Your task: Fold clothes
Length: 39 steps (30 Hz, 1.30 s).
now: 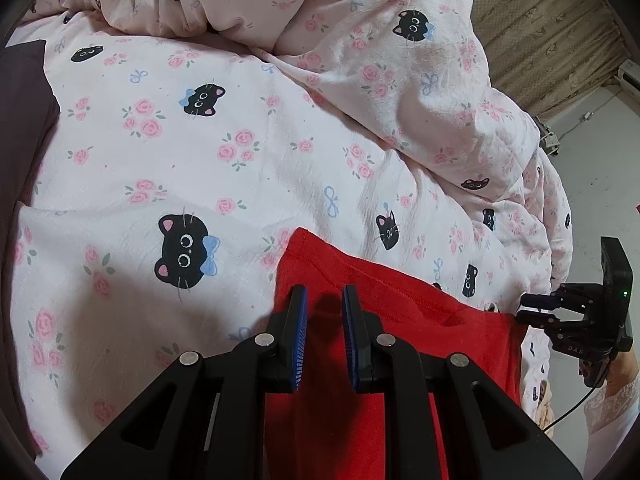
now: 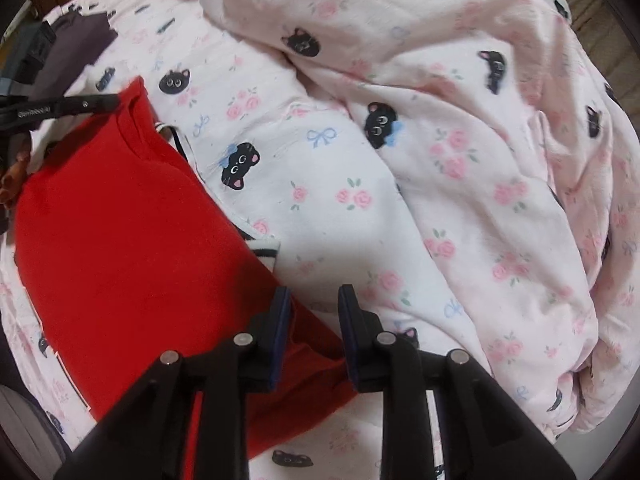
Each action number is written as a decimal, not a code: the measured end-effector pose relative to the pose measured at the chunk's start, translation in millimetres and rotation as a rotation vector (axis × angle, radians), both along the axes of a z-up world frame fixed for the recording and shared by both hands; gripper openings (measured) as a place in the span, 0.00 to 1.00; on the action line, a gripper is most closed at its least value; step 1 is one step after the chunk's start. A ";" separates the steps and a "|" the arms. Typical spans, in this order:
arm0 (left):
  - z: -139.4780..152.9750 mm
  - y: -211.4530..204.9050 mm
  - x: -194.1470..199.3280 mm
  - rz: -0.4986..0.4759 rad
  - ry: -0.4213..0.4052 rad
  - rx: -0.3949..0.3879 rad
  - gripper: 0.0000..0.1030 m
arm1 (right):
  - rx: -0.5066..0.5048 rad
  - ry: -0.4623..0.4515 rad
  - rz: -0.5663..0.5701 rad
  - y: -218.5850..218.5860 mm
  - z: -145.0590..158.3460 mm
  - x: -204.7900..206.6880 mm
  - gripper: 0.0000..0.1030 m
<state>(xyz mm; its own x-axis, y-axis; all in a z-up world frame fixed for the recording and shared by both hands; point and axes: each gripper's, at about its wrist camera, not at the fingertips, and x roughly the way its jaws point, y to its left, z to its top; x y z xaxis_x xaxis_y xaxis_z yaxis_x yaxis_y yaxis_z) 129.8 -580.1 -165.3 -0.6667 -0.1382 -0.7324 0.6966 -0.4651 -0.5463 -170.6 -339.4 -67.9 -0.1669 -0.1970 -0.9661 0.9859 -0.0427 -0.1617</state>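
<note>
A red garment [image 1: 384, 320] lies flat on a bed sheet printed with black cats and pink roses [image 1: 168, 152]. My left gripper [image 1: 325, 300] is open, its blue-padded fingers hovering over the garment's upper edge near a corner. In the right wrist view the red garment [image 2: 120, 248] spreads to the left, with a striped black-and-white trim [image 2: 266, 250] showing at its right edge. My right gripper [image 2: 314, 300] is open over the garment's lower right corner. The right gripper also shows in the left wrist view [image 1: 532, 312] at the garment's right edge.
A bunched quilt in the same cat print [image 1: 400, 60] [image 2: 480, 140] fills the back and right of the bed. A dark purple cloth [image 1: 24, 100] [image 2: 76, 44] lies at the left. A wall and cable [image 1: 600, 160] are at the right.
</note>
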 end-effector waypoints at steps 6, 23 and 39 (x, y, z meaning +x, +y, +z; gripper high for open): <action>3.0 -1.4 3.1 0.016 0.015 0.015 0.14 | -0.111 -0.022 0.036 6.4 28.2 12.2 0.25; 21.2 -11.4 21.1 0.048 0.092 0.026 0.14 | -0.149 -0.180 0.320 -142.7 -44.0 150.8 0.23; 20.5 -17.9 38.6 0.092 0.128 0.058 0.14 | -0.106 -0.170 0.318 -169.7 -50.4 153.7 0.03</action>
